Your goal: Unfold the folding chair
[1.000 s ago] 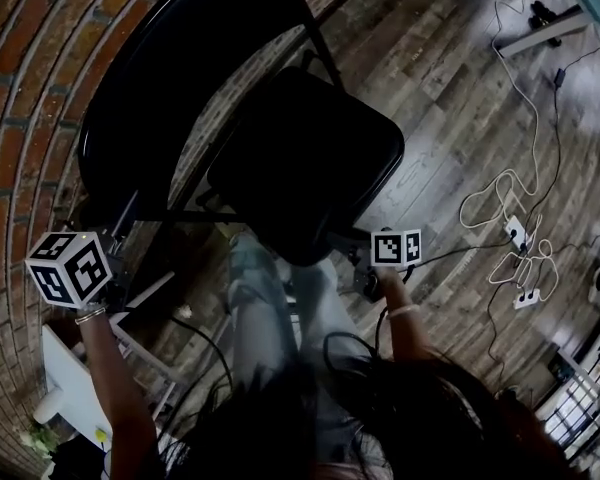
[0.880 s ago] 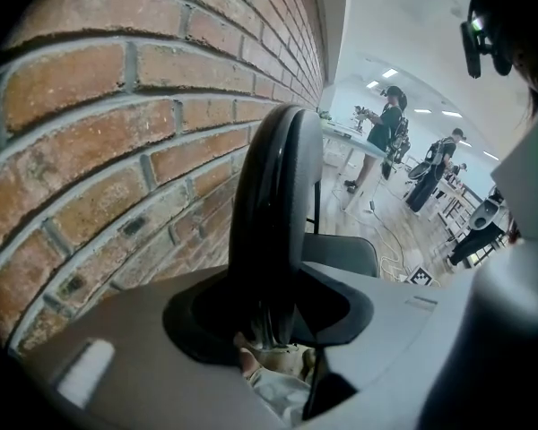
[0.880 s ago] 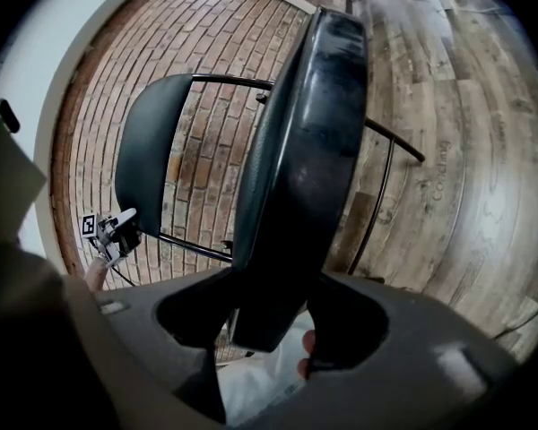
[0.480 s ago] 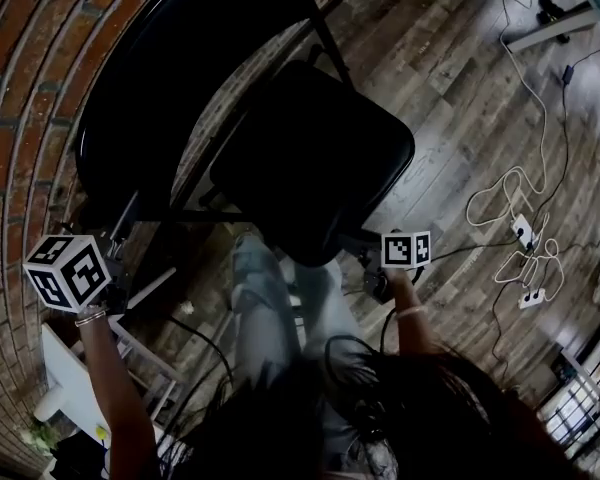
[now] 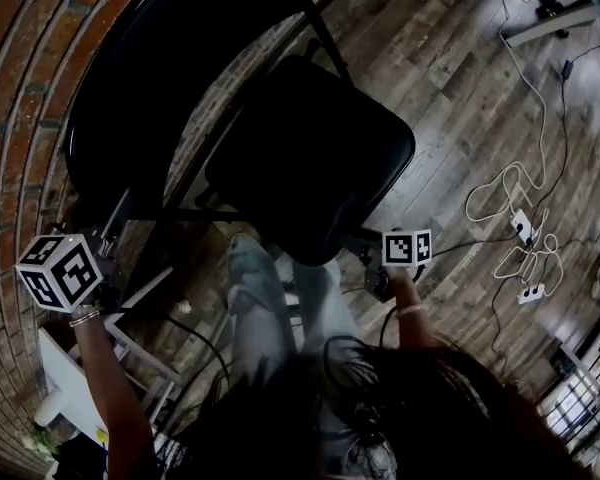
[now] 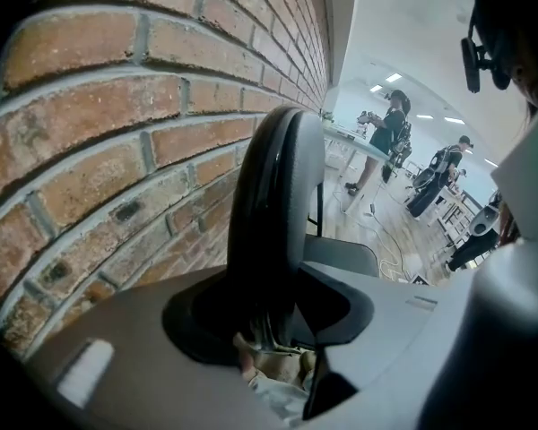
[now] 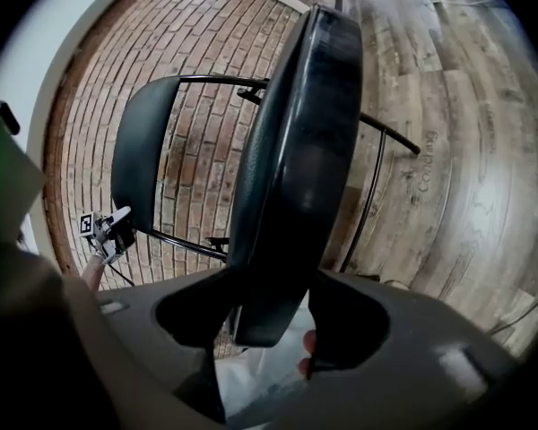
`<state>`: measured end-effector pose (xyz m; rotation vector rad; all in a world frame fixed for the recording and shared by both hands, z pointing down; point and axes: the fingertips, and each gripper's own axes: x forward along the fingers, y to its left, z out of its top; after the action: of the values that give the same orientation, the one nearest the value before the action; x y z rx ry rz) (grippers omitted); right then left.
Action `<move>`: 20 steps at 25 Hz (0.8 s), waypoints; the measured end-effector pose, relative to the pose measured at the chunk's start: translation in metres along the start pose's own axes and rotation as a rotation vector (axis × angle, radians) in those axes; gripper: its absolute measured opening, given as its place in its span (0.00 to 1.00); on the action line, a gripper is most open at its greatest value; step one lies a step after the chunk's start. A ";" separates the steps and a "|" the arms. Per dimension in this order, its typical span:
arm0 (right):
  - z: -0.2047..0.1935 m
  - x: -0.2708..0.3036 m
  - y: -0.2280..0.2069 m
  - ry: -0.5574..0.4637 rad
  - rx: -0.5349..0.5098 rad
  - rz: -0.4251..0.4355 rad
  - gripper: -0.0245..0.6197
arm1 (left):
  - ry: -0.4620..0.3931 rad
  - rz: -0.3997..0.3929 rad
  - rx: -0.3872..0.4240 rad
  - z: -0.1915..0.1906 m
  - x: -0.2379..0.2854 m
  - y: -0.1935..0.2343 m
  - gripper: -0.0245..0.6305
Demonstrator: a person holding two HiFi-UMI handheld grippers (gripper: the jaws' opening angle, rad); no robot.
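The left tongs point(image 6: 269, 330) were closed on the black backrest point(image 6: 267, 204), which was seen from its edge. It rose upright from between the two jaws in a narrow curved band. Under it, in the gap of the tongs, some pale cloth point(image 6: 273, 379) was visible. A brick wall point(image 6: 117, 133) filled the left side, near the backrest. To the right of the backrest, a part of the seat point(image 6: 341, 256) stood out. Behind it was a wooden floor point(image 6: 363, 227) with thin cables. Far in the back, two people point(image 6: 390, 133) point(image 6: 450, 164) stood in a bright room with ceiling lamps.
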<state>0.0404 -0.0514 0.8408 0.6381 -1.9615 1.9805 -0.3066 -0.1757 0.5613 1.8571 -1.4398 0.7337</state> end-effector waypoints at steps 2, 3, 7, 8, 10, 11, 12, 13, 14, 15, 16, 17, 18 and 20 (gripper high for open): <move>-0.001 -0.001 -0.004 0.004 0.006 -0.005 0.43 | 0.003 -0.001 -0.004 -0.001 0.003 0.000 0.32; -0.001 -0.001 -0.006 0.006 0.009 -0.007 0.43 | 0.004 -0.002 -0.006 -0.001 0.004 0.000 0.32; -0.003 -0.003 -0.014 0.012 0.018 -0.017 0.43 | 0.003 -0.006 -0.006 -0.003 0.006 -0.002 0.32; -0.004 -0.003 -0.016 0.014 0.021 -0.019 0.43 | 0.003 -0.006 -0.007 -0.004 0.006 -0.002 0.32; -0.006 -0.003 -0.020 0.016 0.027 -0.025 0.43 | 0.004 -0.007 -0.009 -0.005 0.007 -0.003 0.32; -0.006 -0.004 -0.023 0.018 0.029 -0.028 0.43 | 0.005 -0.008 -0.011 -0.006 0.008 -0.003 0.32; -0.007 -0.004 -0.025 0.019 0.032 -0.032 0.43 | 0.007 -0.009 -0.013 -0.007 0.009 -0.004 0.32; -0.008 -0.004 -0.027 0.022 0.034 -0.035 0.43 | 0.009 -0.011 -0.014 -0.008 0.010 -0.004 0.32; -0.009 -0.004 -0.028 0.024 0.037 -0.038 0.43 | 0.011 -0.012 -0.016 -0.009 0.010 -0.005 0.32; -0.010 -0.004 -0.030 0.026 0.039 -0.040 0.43 | 0.013 -0.014 -0.018 -0.010 0.010 -0.005 0.32; -0.010 -0.004 -0.031 0.027 0.040 -0.041 0.43 | 0.015 -0.016 -0.020 -0.010 0.010 -0.005 0.32; -0.011 -0.004 -0.032 0.029 0.040 -0.041 0.43 | 0.016 -0.018 -0.022 -0.011 0.011 -0.006 0.32; -0.012 -0.004 -0.033 0.033 0.041 -0.041 0.43 | 0.016 -0.019 -0.024 -0.012 0.011 -0.006 0.32; -0.014 -0.003 -0.037 0.042 0.046 -0.044 0.43 | 0.017 -0.020 -0.025 -0.014 0.012 -0.007 0.32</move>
<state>0.0595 -0.0355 0.8716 0.6392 -1.8665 2.0016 -0.2976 -0.1709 0.5776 1.8394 -1.4110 0.7168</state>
